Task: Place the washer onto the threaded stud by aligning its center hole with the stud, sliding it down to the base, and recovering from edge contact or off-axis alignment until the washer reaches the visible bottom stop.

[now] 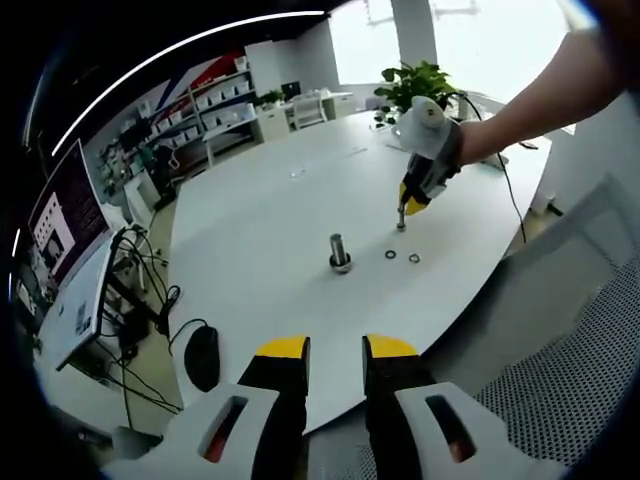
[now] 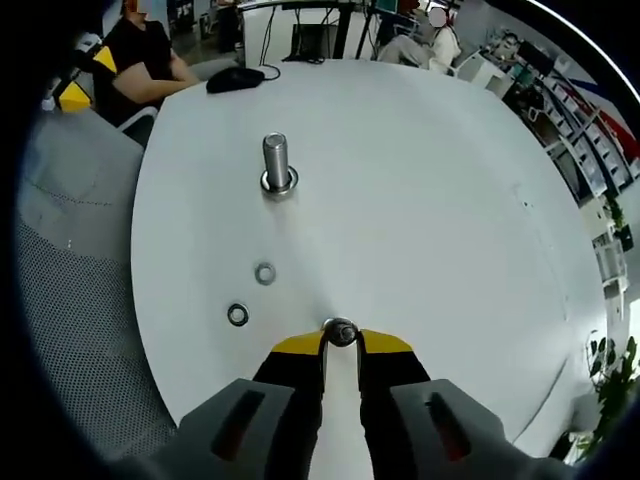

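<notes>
A steel threaded stud (image 1: 339,247) (image 2: 276,156) stands upright mid-table on a white round table (image 1: 260,210) (image 2: 430,200), with a ring at its base (image 2: 279,183). Two loose washers (image 1: 390,254) (image 1: 414,259) lie to one side of it, seen also as washers (image 2: 264,273) (image 2: 237,314). My right gripper (image 2: 341,340) (image 1: 402,218) is down at the tabletop beyond them, its yellow tips closed on a third washer (image 2: 341,332). My left gripper (image 1: 336,350) (image 2: 88,78) hovers off the table's near edge, open, with nothing between its jaws.
A black mouse (image 1: 202,357) (image 2: 235,78) lies near the table edge. A grey mesh chair (image 1: 560,390) (image 2: 70,250) stands beside the table. A monitor (image 1: 70,225) and cables sit at the left, a plant (image 1: 415,80) at the far side. A person in black (image 2: 145,55) holds the grippers.
</notes>
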Available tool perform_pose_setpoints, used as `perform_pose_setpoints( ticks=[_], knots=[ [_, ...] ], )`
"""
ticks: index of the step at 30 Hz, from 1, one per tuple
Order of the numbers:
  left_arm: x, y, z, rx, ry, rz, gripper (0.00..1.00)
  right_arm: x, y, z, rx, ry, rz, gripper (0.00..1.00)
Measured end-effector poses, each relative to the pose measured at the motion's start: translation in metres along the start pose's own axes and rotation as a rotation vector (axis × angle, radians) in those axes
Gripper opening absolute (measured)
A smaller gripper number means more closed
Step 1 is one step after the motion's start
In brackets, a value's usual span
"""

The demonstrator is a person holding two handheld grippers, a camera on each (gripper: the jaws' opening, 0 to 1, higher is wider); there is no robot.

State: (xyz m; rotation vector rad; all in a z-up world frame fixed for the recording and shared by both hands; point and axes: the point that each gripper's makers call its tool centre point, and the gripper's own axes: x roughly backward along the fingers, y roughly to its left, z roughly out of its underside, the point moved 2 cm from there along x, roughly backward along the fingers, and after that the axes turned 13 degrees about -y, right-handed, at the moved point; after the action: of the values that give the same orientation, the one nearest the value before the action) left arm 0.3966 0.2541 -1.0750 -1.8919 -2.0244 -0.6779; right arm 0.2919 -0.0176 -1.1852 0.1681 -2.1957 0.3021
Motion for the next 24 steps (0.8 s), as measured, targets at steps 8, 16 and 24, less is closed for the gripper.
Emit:
perform_pose_setpoints(
  ticks=[8,16,24],
  knots=[
    [0.000,-0.001,0.000,0.000,0.002,0.003,0.19,-0.007,0.006,0.014,-0.018,0.035,-0.032,0.06],
    [-0.001,-0.001,0.000,-0.001,0.005,0.010,0.18,-0.015,0.006,0.022,-0.026,0.054,-0.036,0.09],
    [-0.001,-0.002,0.002,-0.003,0.016,0.013,0.18,-0.007,0.010,0.024,-0.037,0.047,-0.027,0.13]
  ],
)
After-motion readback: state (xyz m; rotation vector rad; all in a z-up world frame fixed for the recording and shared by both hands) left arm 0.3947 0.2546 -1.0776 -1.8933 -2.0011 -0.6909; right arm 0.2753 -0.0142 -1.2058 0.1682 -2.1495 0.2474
